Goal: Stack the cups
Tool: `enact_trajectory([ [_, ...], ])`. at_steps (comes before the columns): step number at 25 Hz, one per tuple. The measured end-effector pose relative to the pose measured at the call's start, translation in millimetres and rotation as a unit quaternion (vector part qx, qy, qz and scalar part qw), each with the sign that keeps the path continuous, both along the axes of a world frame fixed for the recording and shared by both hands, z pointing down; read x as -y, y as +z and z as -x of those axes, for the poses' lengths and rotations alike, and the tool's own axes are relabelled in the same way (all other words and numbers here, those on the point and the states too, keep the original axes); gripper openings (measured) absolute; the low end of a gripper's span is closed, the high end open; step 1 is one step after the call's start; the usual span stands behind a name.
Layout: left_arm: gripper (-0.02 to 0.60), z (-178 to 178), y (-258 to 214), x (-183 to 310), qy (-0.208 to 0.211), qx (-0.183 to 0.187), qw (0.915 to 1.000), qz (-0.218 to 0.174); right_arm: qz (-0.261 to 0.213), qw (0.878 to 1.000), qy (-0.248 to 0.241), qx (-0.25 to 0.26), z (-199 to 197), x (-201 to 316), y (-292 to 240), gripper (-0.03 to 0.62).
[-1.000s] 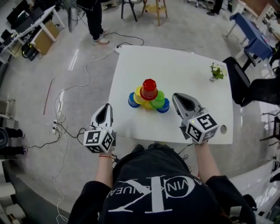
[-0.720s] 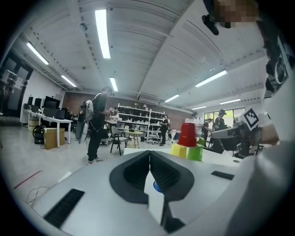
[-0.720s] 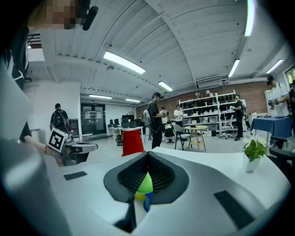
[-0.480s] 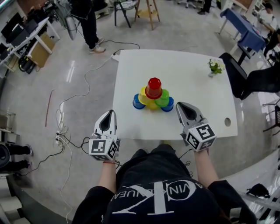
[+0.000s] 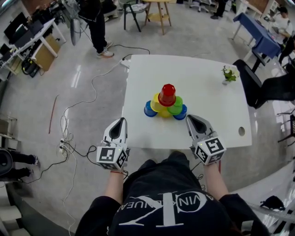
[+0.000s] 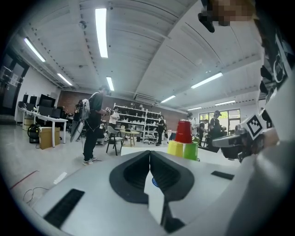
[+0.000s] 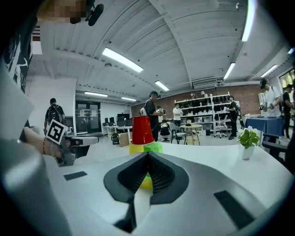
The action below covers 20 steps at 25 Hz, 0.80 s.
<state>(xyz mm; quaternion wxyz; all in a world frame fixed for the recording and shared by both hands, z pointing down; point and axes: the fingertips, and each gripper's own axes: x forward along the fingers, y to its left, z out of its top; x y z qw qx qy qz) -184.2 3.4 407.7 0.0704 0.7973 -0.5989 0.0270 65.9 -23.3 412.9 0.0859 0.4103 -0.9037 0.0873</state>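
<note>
Nearest the camera is the person's black shirt (image 5: 166, 207), with a forearm reaching out on either side. The left claw (image 5: 122, 120) is held off the near left corner of the white table (image 5: 203, 78), over the floor rather than the tabletop. Seen along their own length, its jaws are pressed together with nothing between them (image 6: 150, 153). The right claw (image 5: 190, 118) sits over the table's near edge. It too is fully closed and empty (image 7: 147, 155) (only a thin seam shows where the two halves meet). Its tip is near the closest blue cup (image 5: 181, 112) but apart from it.

Just beyond both claws, about the middle of the table, stands the pile of cups, mouths down. A second blue cup (image 5: 149, 109) is on the left of the bottom row. A yellow cup (image 5: 157, 103) and a green cup (image 5: 175, 107) sit side by side above that row, and a red cup (image 5: 167, 94) crowns the pile. The right gripper view shows the red cup (image 7: 141, 130) upright on top of the yellow and green ones.

Farther back, near the table's far right corner, is a small potted plant (image 5: 229, 74). Past the table, cables (image 5: 87, 87) trail over the grey floor, a wooden stool (image 5: 156, 11) stands behind, and someone in dark trousers (image 5: 97, 25) is off to the left.
</note>
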Motion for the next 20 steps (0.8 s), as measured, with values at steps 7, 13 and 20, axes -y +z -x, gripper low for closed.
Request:
enact_trajectory([
  [7,0.005,-3.7,5.2,1.2,0.009,-0.001,0.9999,0.005,-0.005,1.0,-0.015,-0.003,7.7,-6.2,0.2,0.009],
  [13,0.005,-9.2,10.0,0.8,0.018,-0.002,0.9997,0.014,0.002,1.0,-0.011,0.003,4.0,-12.6,6.0,0.009],
  [20,0.005,-12.2,11.9,2.2,0.018,0.0,0.9997,0.018,0.011,1.0,-0.012,-0.006,-2.4,-11.8,12.9,0.009],
])
